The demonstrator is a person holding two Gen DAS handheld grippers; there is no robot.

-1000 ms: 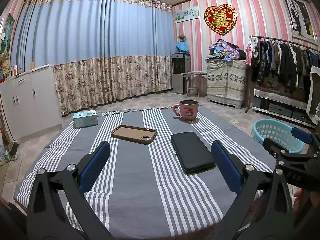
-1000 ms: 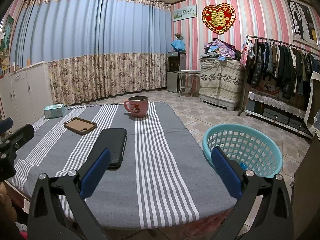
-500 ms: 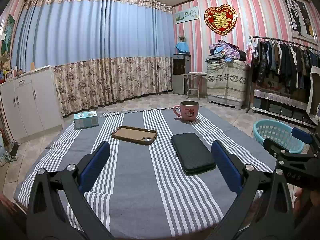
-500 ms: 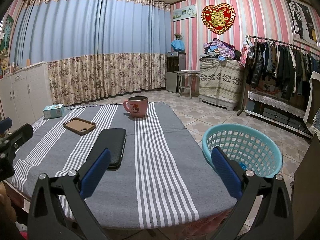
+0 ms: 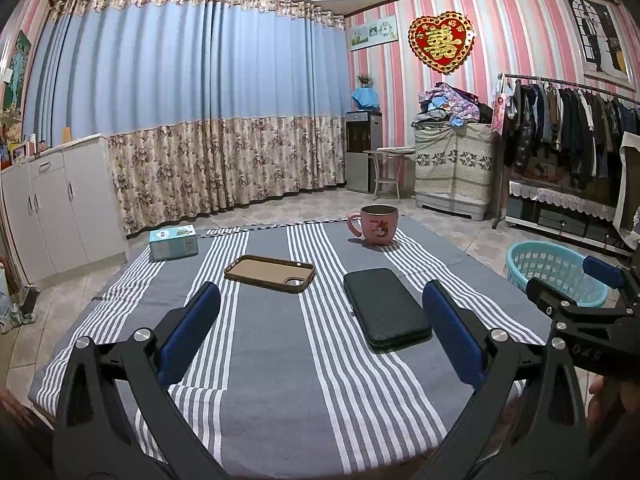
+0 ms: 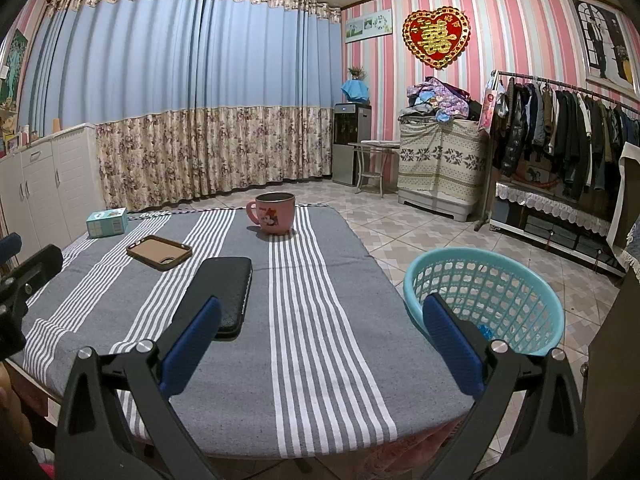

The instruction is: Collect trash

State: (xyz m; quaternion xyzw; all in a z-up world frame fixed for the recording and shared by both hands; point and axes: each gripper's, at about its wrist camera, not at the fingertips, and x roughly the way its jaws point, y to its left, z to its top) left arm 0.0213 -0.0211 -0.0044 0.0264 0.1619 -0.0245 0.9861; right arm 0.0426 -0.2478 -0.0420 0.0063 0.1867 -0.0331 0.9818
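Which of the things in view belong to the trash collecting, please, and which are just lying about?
For the job:
- basket
- left gripper
- right gripper

Lying about:
- mug
- black case
- brown phone case
- small box

Pink mug (image 5: 378,225), brown phone case (image 5: 269,273), black case (image 5: 385,307) on striped cloth (image 5: 280,360)

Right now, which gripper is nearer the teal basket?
Right. The right gripper hangs over the table's near edge, with the teal basket on the floor just past its right finger. The left gripper sits farther left, beyond the right one, fingers toward the black case.
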